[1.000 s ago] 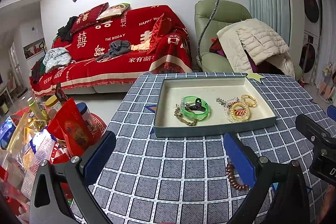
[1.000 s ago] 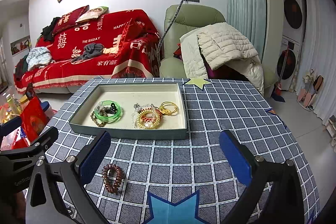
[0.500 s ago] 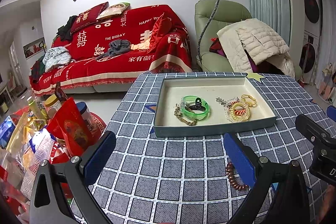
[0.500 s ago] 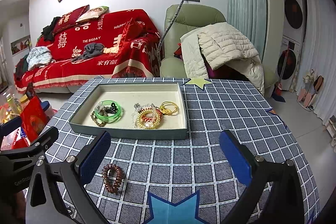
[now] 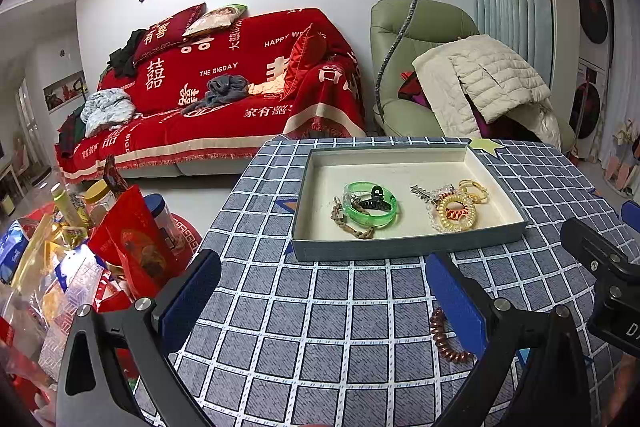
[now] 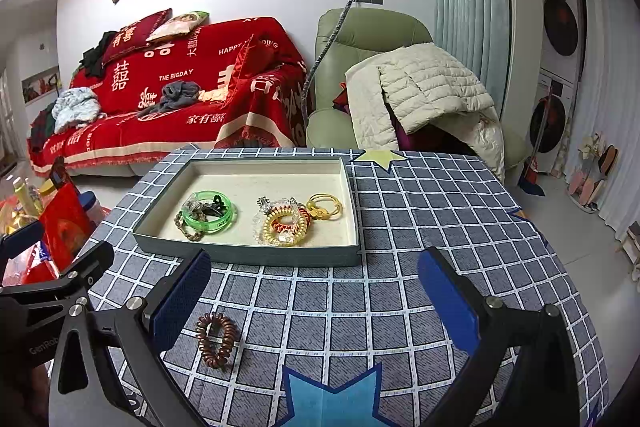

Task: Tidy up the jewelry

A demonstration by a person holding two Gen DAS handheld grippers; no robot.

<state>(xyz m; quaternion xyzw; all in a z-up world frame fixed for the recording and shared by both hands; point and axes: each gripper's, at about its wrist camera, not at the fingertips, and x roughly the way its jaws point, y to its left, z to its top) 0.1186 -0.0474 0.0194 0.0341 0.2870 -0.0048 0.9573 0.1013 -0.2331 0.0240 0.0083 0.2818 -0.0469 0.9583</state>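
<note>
A grey-green tray (image 5: 404, 249) (image 6: 248, 257) sits on the checked tablecloth. Inside lie a green bangle (image 5: 370, 205) (image 6: 209, 211) with a black claw clip, a brown chain (image 5: 352, 227), a yellow coil hair tie (image 5: 456, 213) (image 6: 286, 227) and gold rings (image 5: 474, 187) (image 6: 325, 207). A brown coil hair tie (image 6: 216, 339) (image 5: 446, 341) lies loose on the cloth in front of the tray. My left gripper (image 5: 322, 295) is open and empty, the brown tie just behind its right finger. My right gripper (image 6: 314, 295) is open and empty, the brown tie beside its left finger.
Red snack bags and jars (image 5: 80, 239) crowd the floor left of the table. A red-covered sofa (image 5: 224, 95) and a green armchair (image 5: 424, 67) with a cream jacket stand behind. A blue star (image 6: 332, 399) marks the cloth's near edge.
</note>
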